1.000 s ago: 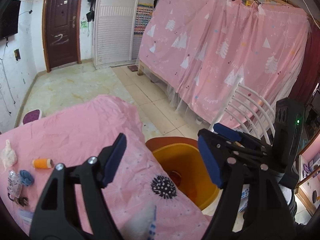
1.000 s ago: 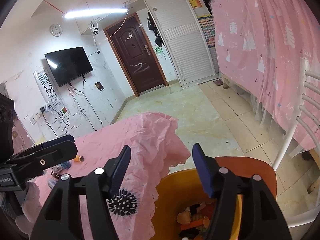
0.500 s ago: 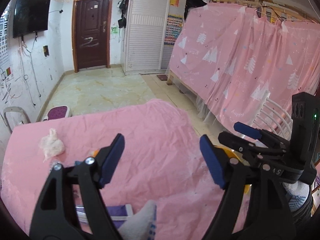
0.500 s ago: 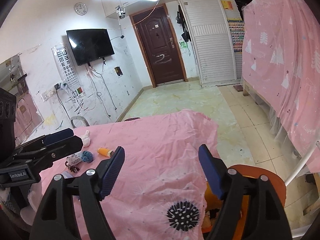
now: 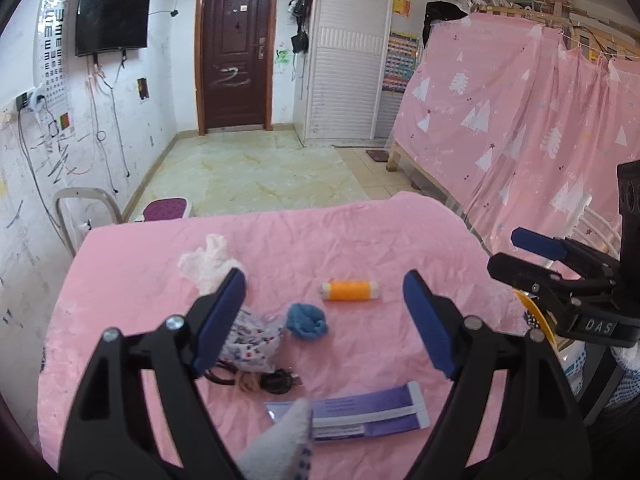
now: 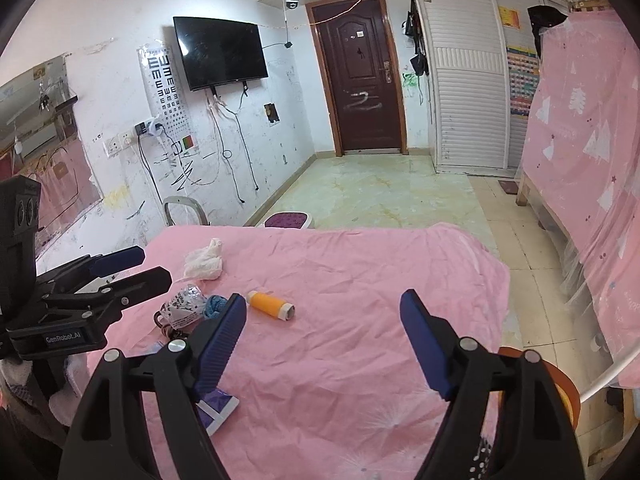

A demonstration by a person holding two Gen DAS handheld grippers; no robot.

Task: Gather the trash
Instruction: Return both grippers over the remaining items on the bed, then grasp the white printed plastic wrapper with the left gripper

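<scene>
Trash lies on a pink-clothed table (image 5: 360, 232): an orange thread spool (image 5: 349, 290) (image 6: 270, 305), a blue yarn ball (image 5: 307, 320) (image 6: 214, 306), a crumpled white tissue (image 5: 206, 263) (image 6: 204, 263), a printed plastic wrapper (image 5: 250, 338) (image 6: 184, 308), a black cord (image 5: 276, 380) and a flat purple box (image 5: 360, 410) (image 6: 218, 404). My left gripper (image 5: 322, 320) is open and empty above the items. My right gripper (image 6: 322, 334) is open and empty over the table's middle. The orange bin's rim (image 6: 560, 384) shows at the lower right.
A white chair frame (image 5: 80, 208) and a purple stool (image 5: 166, 210) stand beyond the table's far left. A bed with a pink curtain (image 5: 520, 128) lies on the right. Tiled floor leads to a brown door (image 5: 234, 52).
Both grippers have swung left, away from the orange bin and over the table. The trash items have come into view in front of them. Both stay open.
</scene>
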